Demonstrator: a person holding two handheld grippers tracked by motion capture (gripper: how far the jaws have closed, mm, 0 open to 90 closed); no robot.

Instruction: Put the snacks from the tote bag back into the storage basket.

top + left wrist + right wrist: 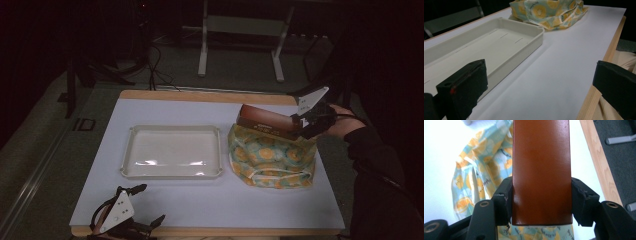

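Note:
My right gripper (299, 125) is shut on a long brown box (265, 120), held just above a patterned cloth bag (272, 157) printed with orange slices. In the right gripper view the brown box (541, 170) runs straight up between the two jaws (541, 202), and the cloth bag (479, 177) lies below it. My left gripper (142, 205) rests at the front left edge of the table with its jaws wide apart and nothing between them (536, 85). An empty white tray (171, 152) sits in the middle of the table.
The white tray (499, 45) lies just left of my left gripper's jaws, and the cloth bag (549, 12) is farther off. The table's wooden edge (604, 65) runs along the right. Beyond the table stands a metal frame (240, 35), with cables on the floor.

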